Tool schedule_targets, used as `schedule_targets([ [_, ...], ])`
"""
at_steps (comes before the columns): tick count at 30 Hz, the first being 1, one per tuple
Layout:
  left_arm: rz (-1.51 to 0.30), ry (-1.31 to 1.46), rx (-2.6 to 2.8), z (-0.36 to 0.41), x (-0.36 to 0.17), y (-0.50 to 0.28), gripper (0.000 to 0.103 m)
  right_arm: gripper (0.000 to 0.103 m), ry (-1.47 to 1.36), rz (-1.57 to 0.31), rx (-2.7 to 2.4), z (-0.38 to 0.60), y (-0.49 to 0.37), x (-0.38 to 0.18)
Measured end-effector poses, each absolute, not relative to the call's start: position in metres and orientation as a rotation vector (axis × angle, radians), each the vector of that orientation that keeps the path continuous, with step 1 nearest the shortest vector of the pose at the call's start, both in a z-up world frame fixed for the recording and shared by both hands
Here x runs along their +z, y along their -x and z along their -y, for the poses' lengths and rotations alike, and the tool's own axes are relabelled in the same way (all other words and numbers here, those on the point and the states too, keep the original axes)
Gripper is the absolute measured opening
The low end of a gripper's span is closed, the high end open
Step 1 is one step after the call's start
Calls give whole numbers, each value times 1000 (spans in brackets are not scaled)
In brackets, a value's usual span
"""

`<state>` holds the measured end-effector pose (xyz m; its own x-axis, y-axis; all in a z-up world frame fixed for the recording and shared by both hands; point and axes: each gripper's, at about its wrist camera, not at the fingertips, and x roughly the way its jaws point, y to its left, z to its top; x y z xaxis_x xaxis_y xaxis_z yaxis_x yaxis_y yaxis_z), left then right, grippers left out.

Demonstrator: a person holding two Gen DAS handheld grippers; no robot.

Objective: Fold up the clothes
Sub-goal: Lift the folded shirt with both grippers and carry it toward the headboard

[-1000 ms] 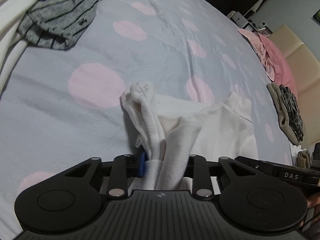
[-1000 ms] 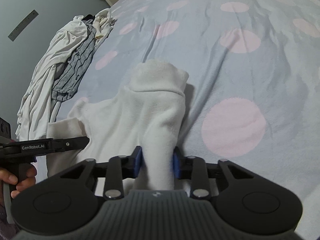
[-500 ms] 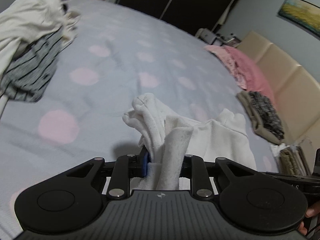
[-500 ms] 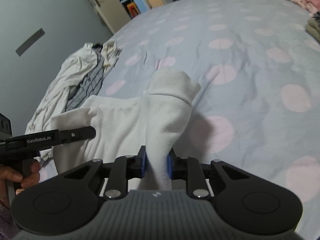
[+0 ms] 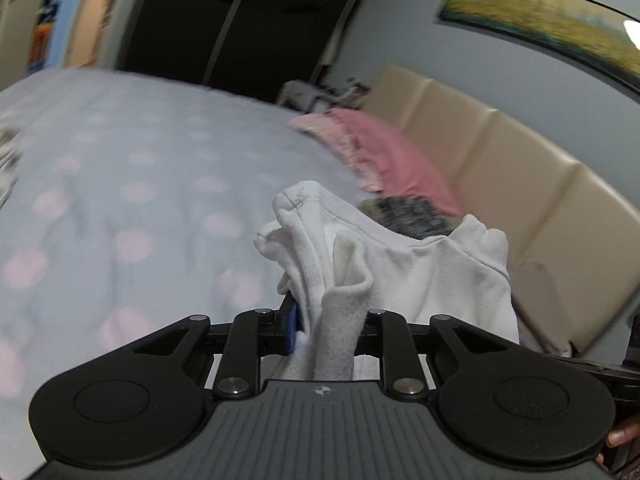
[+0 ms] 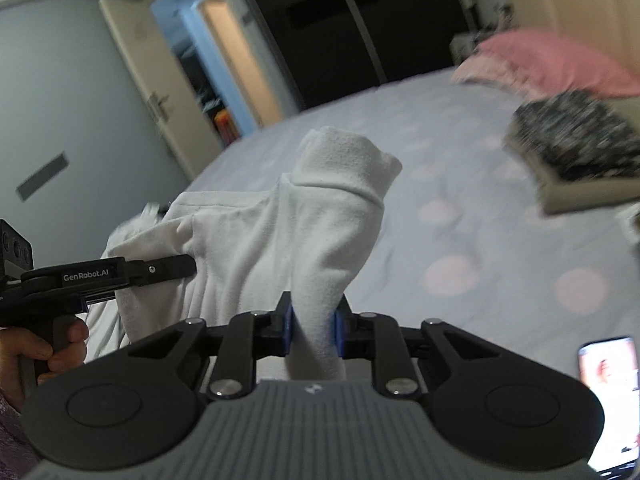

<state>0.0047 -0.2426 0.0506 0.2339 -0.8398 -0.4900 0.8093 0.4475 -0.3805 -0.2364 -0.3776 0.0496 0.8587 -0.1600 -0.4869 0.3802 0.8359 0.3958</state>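
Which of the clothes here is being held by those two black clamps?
The white garment: both the left gripper and the right gripper pinch it. The pink clothes and the black-and-white patterned one just lie on the bed.

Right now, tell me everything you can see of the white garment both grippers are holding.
The white garment looks like soft, fleecy knit with stitched seams. It hangs slack between the left gripper and right gripper, each shut on a bunched corner, raised above the dotted bedsheet. Whether its lower edge touches the bed is hidden.
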Motion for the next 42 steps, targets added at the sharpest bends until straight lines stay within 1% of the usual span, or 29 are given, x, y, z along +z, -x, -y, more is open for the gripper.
schedule_targets([
  [12,-538,-11,-1438,395,132,51,19,22,-503,-233,-531,451,341,129],
  [16,-510,-10,-1528,438,146,72,19,22,-481,-173,-619,474,372,154],
  [23,-458,-56,-1678,503,166,110,19,22,-500,-84,-749,502,414,180],
  [28,-425,-148,-1780,560,169,140,19,22,-557,-17,-856,523,446,181],
  [31,-415,-201,-1829,589,161,154,19,22,-595,16,-919,536,462,176],
  [37,-429,-286,-1890,649,136,182,19,22,-668,28,-1034,568,479,155],
  [42,-464,-369,-1912,701,106,201,19,22,-721,-3,-1119,602,483,133],
])
